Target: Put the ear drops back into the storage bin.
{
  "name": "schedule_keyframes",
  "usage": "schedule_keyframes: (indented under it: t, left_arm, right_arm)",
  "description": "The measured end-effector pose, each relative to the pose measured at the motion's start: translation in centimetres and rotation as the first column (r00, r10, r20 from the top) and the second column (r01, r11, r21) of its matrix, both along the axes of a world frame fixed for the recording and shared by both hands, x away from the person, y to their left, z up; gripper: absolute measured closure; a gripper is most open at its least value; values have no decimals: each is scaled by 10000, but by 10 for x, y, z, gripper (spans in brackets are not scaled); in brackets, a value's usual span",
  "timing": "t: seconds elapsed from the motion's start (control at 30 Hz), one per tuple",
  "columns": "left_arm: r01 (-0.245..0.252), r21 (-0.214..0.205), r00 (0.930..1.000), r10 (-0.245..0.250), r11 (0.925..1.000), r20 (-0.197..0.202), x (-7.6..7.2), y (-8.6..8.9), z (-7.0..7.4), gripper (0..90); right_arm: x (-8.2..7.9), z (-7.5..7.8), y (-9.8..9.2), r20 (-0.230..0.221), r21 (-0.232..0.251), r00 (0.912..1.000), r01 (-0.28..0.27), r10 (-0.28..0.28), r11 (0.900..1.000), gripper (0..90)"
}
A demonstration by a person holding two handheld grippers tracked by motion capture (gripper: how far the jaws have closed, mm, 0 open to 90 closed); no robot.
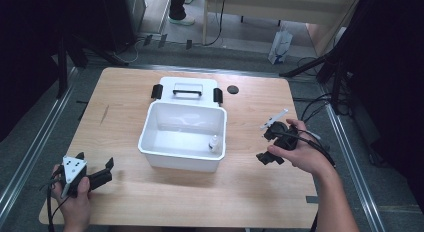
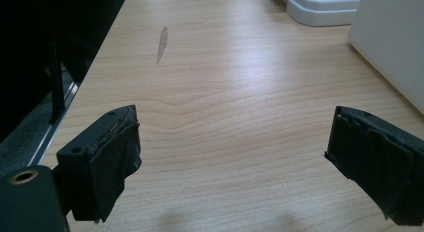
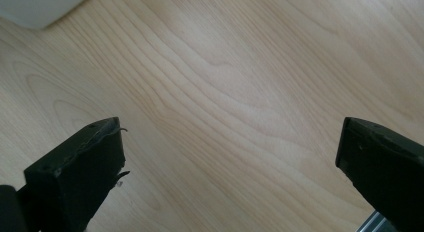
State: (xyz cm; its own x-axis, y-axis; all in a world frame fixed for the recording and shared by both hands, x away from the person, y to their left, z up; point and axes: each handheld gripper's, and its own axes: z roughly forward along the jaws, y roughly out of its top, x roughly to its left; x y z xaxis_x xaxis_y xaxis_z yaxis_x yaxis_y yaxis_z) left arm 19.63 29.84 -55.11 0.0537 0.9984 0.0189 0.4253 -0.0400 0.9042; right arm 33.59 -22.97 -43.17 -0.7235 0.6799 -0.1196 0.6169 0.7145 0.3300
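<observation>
One white plastic bin (image 1: 182,137) sits open near the middle of the wooden table (image 1: 240,187), and everything else is placed from it; inside it, against the near right corner, stands a small white bottle (image 1: 214,143), upright; just behind the bin, touching or nearly touching its far wall, lies the white lid (image 1: 187,90) with a black handle (image 1: 187,92) across its top and a black latch at each end; a small round black disc (image 1: 232,89) lies on the table behind the bin, to the right of the lid and apart from it; a dark streak (image 1: 104,114) marks the wood to the left of the bin, also seen in the left gripper view (image 2: 162,43)

To the near left of the bin, well apart from it, the left gripper (image 1: 107,170) is held low over the table by the left hand (image 1: 75,202), its grey three-cornered plate on top; its jaws stand wide apart with nothing between them, as the left gripper view (image 2: 232,162) confirms, with the bin's white wall (image 2: 390,47) at the right edge of that view; to the right of the bin, near it but not touching, the right hand (image 1: 300,152) holds the right gripper (image 1: 267,142), jaws likewise spread wide over bare wood in the right gripper view (image 3: 230,167), where a white corner (image 3: 40,7) shows at top left; cables trail from both grippers
</observation>
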Motion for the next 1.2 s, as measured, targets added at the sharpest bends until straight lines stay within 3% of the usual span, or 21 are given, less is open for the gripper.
schedule_keyframes:
  t: [0.3,0.5,0.73,0.97,1.03,1.2]
  left_arm:
    - [1,23,10000,-1,10000,7,0,0,0,76]
    - [-7,18,10000,7,10000,23,0,0,0,76]
    - [-1,21,10000,1,10000,19,0,0,0,76]
    - [-5,27,10000,5,10000,31,-1,0,0,76]
    - [1,39,10000,-1,10000,22,-1,0,0,76]
    - [-12,86,10000,12,10000,25,0,-1,0,76]
  right_arm:
    - [-17,-23,-39,84,337,9954,949,-952,9949,0]
    - [-34,-39,-64,467,837,9831,1725,-1768,9814,0]
    - [-54,-60,-85,952,1443,9663,2242,-2390,9638,0]
    - [-75,-79,-99,1536,2345,9385,2694,-3092,9340,0]
    - [-83,-84,-103,1660,2784,9310,2719,-3250,9212,0]
    - [-100,-95,-112,1917,3526,9006,3078,-3902,8837,0]
